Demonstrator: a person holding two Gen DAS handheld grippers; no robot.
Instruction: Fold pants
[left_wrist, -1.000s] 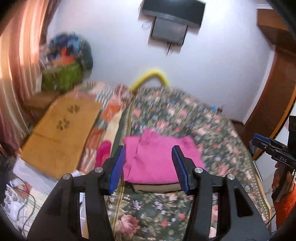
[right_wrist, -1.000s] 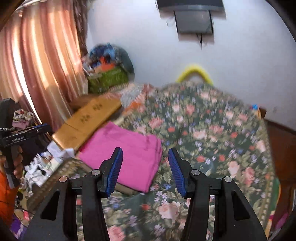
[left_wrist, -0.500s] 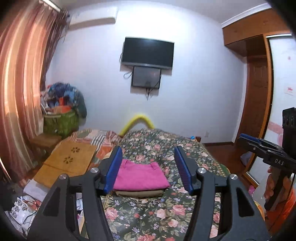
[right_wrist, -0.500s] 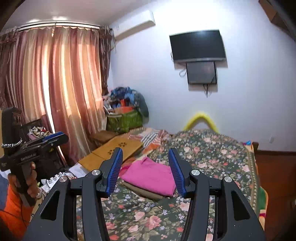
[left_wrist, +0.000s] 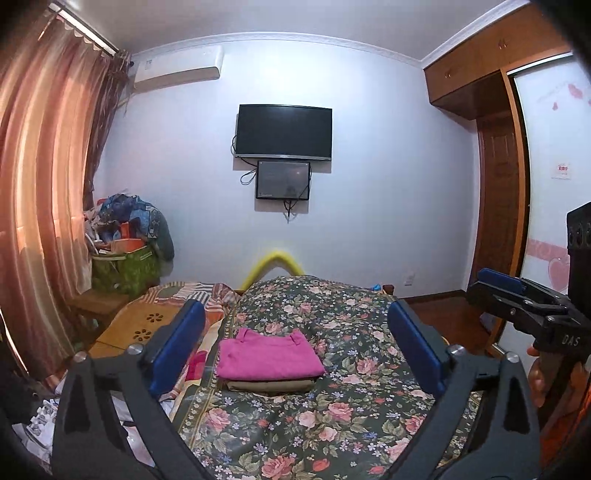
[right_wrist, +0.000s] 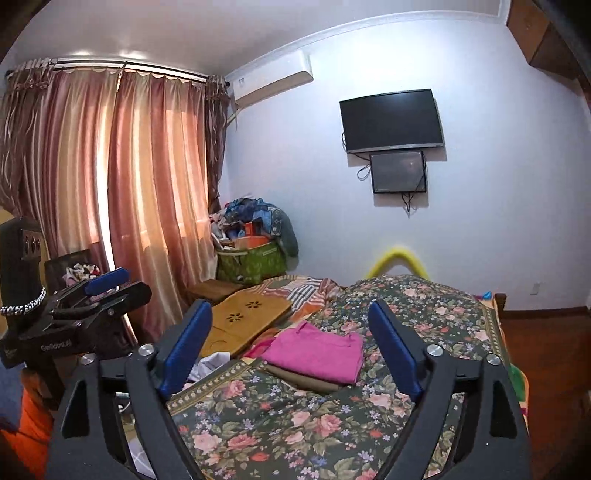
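Jaws of both the left gripper (left_wrist: 297, 343) and right gripper (right_wrist: 290, 338) are opening, empty, above folded pink pants (left_wrist: 267, 356).

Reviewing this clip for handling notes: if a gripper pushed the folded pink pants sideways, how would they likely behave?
The pink pants are soft cloth, so they would probably bunch and unfold rather than slide as one piece. They lie on a folded olive garment, so that may shift too. The flowered bedspread looks soft and would likely drag.

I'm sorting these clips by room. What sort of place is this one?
A home bedroom, most likely. A bed with a floral cover fills the middle, with folded pink pants lying on it. A TV hangs on the far wall, and long curtains cover a window on the left.
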